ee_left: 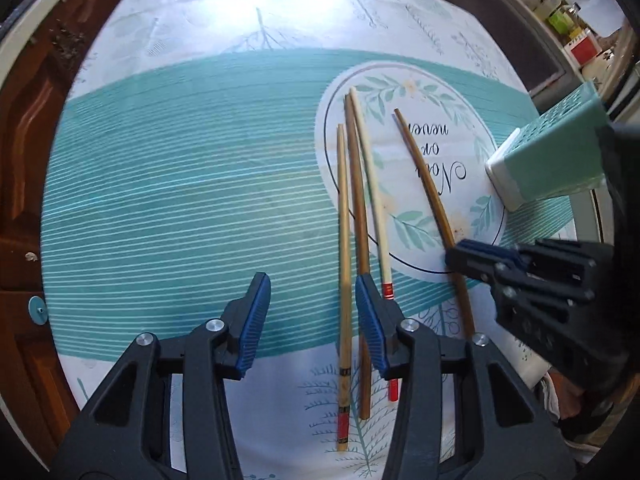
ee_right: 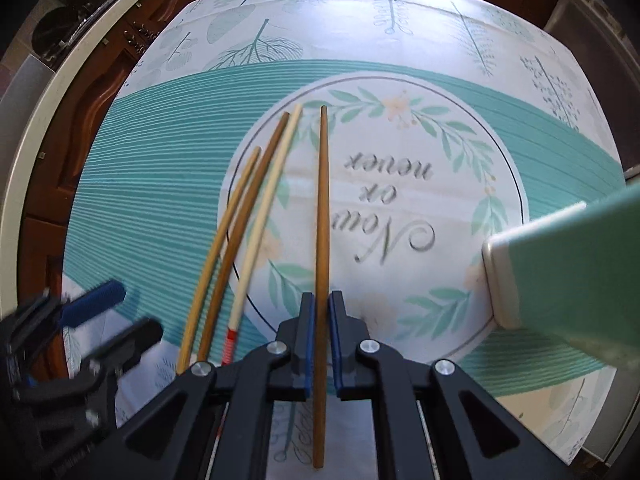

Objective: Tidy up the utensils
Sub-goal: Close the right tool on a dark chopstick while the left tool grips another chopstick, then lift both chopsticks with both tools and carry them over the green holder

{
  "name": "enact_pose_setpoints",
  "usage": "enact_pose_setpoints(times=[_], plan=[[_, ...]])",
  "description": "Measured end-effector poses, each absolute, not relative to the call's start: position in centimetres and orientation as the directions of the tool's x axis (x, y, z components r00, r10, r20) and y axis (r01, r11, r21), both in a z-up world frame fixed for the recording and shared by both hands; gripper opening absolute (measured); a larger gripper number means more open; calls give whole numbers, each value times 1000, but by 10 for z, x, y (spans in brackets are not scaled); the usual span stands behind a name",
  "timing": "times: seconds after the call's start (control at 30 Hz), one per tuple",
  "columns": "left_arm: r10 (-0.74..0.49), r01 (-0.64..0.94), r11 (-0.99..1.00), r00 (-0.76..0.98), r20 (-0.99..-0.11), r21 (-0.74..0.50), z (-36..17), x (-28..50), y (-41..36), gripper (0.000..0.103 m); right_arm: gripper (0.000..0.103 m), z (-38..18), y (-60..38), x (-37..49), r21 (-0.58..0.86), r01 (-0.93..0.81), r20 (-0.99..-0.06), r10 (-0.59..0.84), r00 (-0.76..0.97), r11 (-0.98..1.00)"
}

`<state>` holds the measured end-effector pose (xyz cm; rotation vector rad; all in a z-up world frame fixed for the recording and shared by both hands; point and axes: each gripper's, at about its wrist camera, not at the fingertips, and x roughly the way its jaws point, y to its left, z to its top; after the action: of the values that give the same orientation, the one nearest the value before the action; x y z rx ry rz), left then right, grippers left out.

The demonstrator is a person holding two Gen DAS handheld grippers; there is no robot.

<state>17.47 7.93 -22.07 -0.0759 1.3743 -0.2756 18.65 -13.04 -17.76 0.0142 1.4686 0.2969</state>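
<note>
Our right gripper is clamped on a dark brown chopstick, the stick running between the blue pads and out past them over the table. From the left wrist view the same gripper pinches that chopstick near its thicker end, off to the right of the other sticks.

Our left gripper is spread wide with nothing between its fingers; it hovers over the teal stripes of the tablecloth. Its right finger lies over the three loose chopsticks: a tan one with a red band at its end, a brown one, and a cream one with a red handle. These three lie close together, the brown and cream ones crossing near their tips, all apart from the held stick.

A green perforated holder with a white base lies tipped on its side at the right edge, just beside the printed circle. In the right wrist view its body fills the right edge.

Inside the circle, upside down to us, we read "Now or never", ringed by a leaf wreath.

Jars and bottles crowd a shelf beyond the table.
</note>
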Motion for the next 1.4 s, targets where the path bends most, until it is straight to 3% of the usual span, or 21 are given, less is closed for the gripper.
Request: enact_pose_setpoints(times=[0.07,0.6,0.63,0.7,0.73,0.93,1.1,1.27,1.4], plan=[[-229,153,966,124,-966,-209,-228,181,75,33,7,-178,-141,179,216,-177,-971,231,68,960],[37,270,962,-23,-999,29,-241,203,15,31,7,-177,-182,144,307,-176,-947,319,42,935],[36,270,962,-31,-999,27,-241,203,12,27,7,-176,-182,143,306,-182,-947,318,42,935],[10,275,961,-70,-997,-10,-243,210,2,7,7,-175,-184,138,301,-197,-948,315,44,933],[17,276,961,-75,-997,-4,-244,208,-2,5,7,-174,-185,136,298,-208,-949,313,45,932],[-36,212,977,15,-999,-32,-237,195,-7,4,7,-175,-193,131,324,-234,-941,339,25,917],[-68,208,978,174,-982,-31,-204,166,-12,4,6,-175,-208,130,442,-223,-889,457,20,869],[-159,236,970,422,-893,-61,-133,122,-30,4,6,-146,-229,116,564,-289,-777,616,133,774],[-227,291,956,619,-751,-50,-53,94,-37,4,6,-100,-241,93,578,-441,-643,716,272,686]])
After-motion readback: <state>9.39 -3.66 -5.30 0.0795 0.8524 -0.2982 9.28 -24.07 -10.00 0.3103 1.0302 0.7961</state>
